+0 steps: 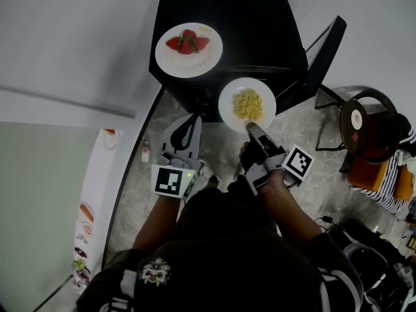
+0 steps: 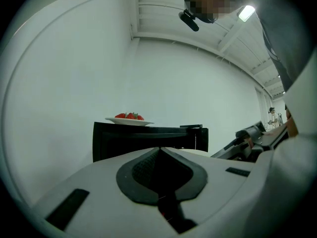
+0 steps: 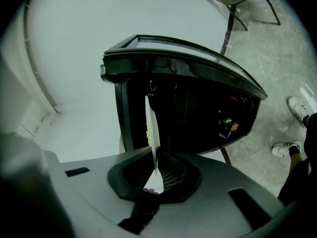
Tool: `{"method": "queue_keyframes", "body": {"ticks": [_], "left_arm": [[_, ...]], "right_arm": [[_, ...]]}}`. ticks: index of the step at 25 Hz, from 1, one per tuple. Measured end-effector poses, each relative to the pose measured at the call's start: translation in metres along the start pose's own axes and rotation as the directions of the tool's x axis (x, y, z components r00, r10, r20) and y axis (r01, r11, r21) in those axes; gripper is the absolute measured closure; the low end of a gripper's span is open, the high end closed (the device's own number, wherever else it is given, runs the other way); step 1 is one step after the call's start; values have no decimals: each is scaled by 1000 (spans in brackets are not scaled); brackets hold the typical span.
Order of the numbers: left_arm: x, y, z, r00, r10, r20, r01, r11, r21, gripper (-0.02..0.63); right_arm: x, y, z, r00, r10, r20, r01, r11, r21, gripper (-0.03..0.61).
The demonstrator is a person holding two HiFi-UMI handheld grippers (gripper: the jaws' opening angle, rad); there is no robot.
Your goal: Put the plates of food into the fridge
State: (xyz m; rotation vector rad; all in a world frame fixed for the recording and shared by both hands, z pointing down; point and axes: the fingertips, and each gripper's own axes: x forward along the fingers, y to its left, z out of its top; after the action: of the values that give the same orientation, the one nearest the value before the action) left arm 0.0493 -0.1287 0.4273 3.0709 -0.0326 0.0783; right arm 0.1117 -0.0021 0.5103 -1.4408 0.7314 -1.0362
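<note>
Bearing yellow food [image 1: 247, 104], a round white plate [image 1: 229, 114] is pinched by right hand-held gripper [image 1: 251, 128].

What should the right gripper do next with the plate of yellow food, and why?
Probably ease the plate of yellow food forward into the fridge: the right gripper has its jaws shut on the rim, the plate sits right before the dark opening, and the door stands open.

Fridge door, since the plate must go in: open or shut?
Open: the door stands swung out beside the fridge, and the right gripper view looks into its dark inside.
</note>
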Motion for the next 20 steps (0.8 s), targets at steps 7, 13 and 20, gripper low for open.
{"method": "queue_keyframes", "body": {"ticks": [7,13,20], "left_arm": [[0,3,-2,1000,0,-1,0,1000,-7,592],[-1,8,-7,1000,14,-8,-14,1000,-19,592],[-1,15,-13,999,41,-14,-41,999,-27,592]], "right_arm": [[30,-30,20,999,-25,20,25,999,34,543],[52,-37,37,999,-32,-22,33,999,4,543],[73,-48,53,997,-66,33,67,997,-31,545]]}}
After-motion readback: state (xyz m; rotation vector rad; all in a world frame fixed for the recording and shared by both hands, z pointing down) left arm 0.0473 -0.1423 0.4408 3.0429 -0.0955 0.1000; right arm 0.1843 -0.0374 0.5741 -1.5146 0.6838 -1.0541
